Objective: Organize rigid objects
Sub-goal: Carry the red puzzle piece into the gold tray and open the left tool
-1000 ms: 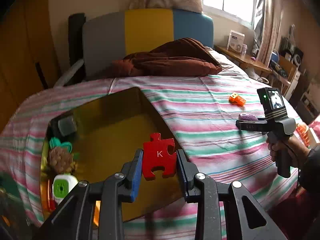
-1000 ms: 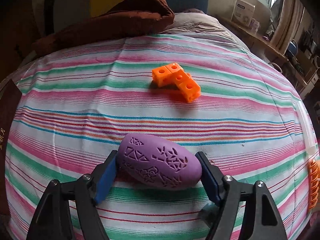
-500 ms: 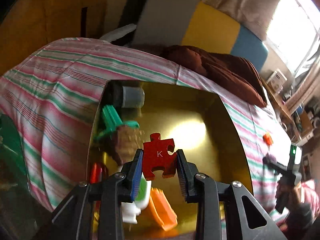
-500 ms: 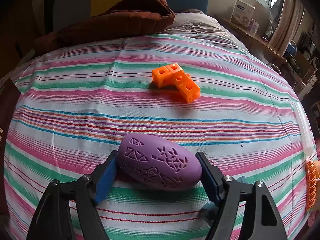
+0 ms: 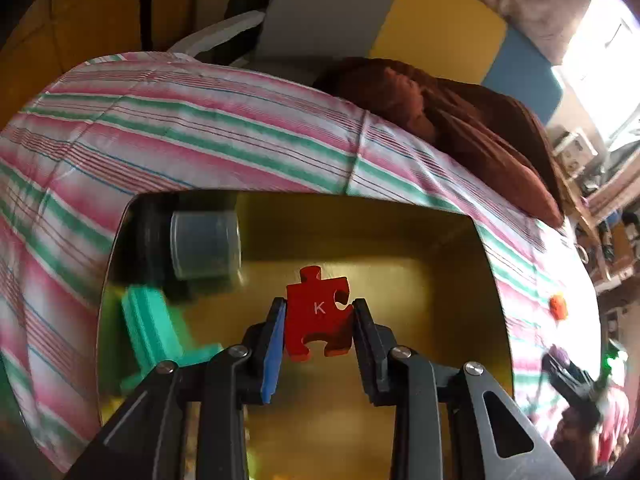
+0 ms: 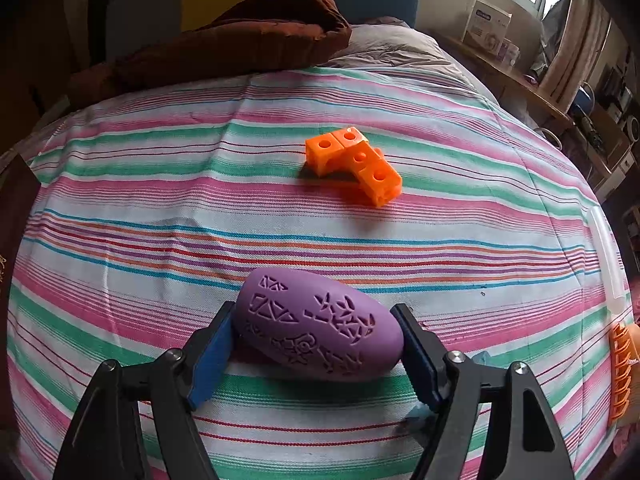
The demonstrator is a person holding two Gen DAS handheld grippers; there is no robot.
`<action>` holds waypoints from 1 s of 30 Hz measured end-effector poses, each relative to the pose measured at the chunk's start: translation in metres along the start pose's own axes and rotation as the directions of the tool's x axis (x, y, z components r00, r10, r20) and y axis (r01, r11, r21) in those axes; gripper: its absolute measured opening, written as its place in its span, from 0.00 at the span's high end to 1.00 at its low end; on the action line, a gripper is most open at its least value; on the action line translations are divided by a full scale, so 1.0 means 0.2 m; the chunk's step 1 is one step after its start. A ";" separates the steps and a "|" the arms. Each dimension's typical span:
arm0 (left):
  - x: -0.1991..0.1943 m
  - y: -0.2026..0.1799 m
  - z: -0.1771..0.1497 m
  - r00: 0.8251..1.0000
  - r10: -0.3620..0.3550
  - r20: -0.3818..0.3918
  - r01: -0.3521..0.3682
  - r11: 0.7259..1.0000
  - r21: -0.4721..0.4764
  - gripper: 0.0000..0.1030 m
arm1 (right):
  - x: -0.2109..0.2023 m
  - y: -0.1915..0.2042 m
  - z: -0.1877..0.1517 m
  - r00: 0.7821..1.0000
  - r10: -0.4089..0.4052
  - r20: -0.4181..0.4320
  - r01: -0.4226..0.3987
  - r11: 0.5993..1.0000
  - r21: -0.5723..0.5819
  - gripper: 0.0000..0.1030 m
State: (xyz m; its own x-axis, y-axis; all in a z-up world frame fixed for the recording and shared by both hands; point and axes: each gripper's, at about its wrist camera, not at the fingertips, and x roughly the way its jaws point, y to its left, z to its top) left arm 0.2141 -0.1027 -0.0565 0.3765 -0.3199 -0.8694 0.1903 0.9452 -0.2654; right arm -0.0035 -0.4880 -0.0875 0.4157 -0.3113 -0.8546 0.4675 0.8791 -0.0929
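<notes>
My left gripper (image 5: pixel 318 322) is shut on a red puzzle piece (image 5: pixel 318 312) marked K and holds it above the gold box (image 5: pixel 460 280). Inside the box lie a grey cylinder (image 5: pixel 206 244) and a green toy (image 5: pixel 154 328). My right gripper (image 6: pixel 318 338) is shut on a purple egg-shaped object (image 6: pixel 320 330) with carved patterns, just above the striped bedsheet (image 6: pixel 160 220). An orange block cluster (image 6: pixel 356 164) lies on the sheet beyond it. The right gripper also shows far right in the left wrist view (image 5: pixel 560 364).
A brown blanket (image 6: pixel 240 44) lies at the head of the bed before a grey, yellow and blue headboard (image 5: pixel 432 28). An orange comb-like object (image 6: pixel 620 372) sits at the right edge. A cluttered desk (image 6: pixel 532 92) stands to the right.
My left gripper has swung left and forward over the gold box with the puzzle piece. My right gripper has stayed nearly still with the purple object.
</notes>
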 end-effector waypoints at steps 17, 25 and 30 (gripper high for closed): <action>0.17 0.02 0.15 0.996 0.090 -0.021 -0.090 0.996 0.002 0.58 | 0.00 0.00 0.00 1.000 0.000 -0.003 0.000 1.000 -0.003 0.25; -0.19 -0.09 -0.07 0.973 0.140 0.186 -0.166 0.977 0.135 0.49 | 0.00 0.00 -0.01 1.000 -0.002 0.010 0.002 1.000 -0.011 0.25; -0.41 -0.14 -0.30 0.953 0.128 0.276 -0.182 0.966 0.181 0.47 | 0.00 0.01 -0.01 1.000 -0.006 0.020 0.006 1.000 -0.013 0.25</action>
State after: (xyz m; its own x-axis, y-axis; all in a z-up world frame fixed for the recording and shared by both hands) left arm 0.1235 -0.0995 -0.0016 0.6335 -0.2019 -0.7469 0.2798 0.9598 -0.0222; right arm -0.0054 -0.4859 -0.0883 0.4282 -0.3234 -0.8438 0.4601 0.8817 -0.1044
